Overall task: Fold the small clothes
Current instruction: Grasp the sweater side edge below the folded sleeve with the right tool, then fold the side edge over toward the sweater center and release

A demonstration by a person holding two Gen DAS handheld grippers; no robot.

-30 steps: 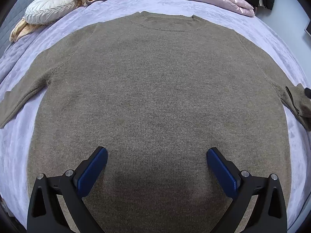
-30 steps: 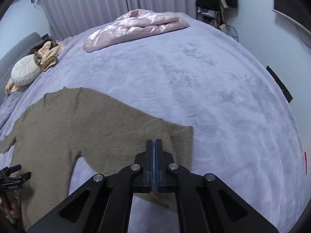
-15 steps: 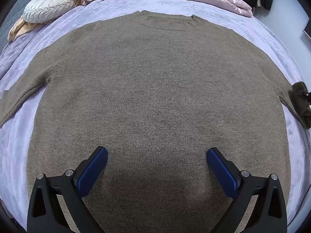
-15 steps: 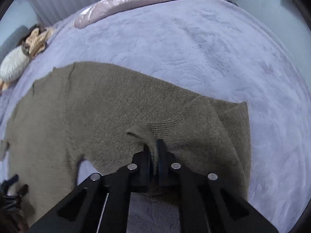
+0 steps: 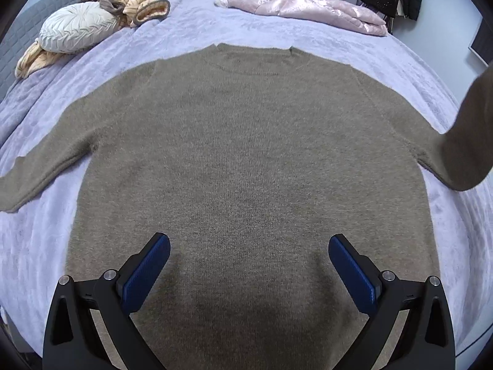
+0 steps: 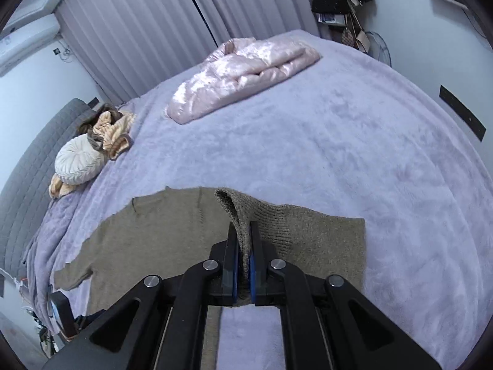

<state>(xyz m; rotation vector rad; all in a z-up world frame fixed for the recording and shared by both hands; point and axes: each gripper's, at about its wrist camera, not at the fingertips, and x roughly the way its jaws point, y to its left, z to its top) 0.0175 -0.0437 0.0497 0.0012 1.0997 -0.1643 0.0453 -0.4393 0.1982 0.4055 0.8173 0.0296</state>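
An olive-brown knit sweater (image 5: pixel 246 154) lies flat on the bed, neckline at the far side, hem near me. My left gripper (image 5: pixel 248 246) is open and empty, hovering just above the sweater's lower middle. My right gripper (image 6: pixel 243 231) is shut on the sweater's right sleeve cuff (image 6: pixel 237 209) and holds it lifted off the bed. The raised sleeve (image 5: pixel 471 129) shows at the right edge of the left wrist view. The left sleeve (image 5: pixel 46 160) lies stretched out flat to the left.
The bed has a lilac fleece cover (image 6: pixel 339 141). A pink satin quilt (image 5: pixel 308 6) lies at the far side. A white round cushion (image 5: pixel 77 30) and beige clothes (image 5: pixel 138 6) sit far left by the grey headboard (image 6: pixel 27 169). Curtains (image 6: pixel 138 30) hang behind.
My right gripper has lifted the sleeve cuff up off the bed. The sleeve now rises at the right of the left wrist view. My left gripper stays open and has pulled back slightly.
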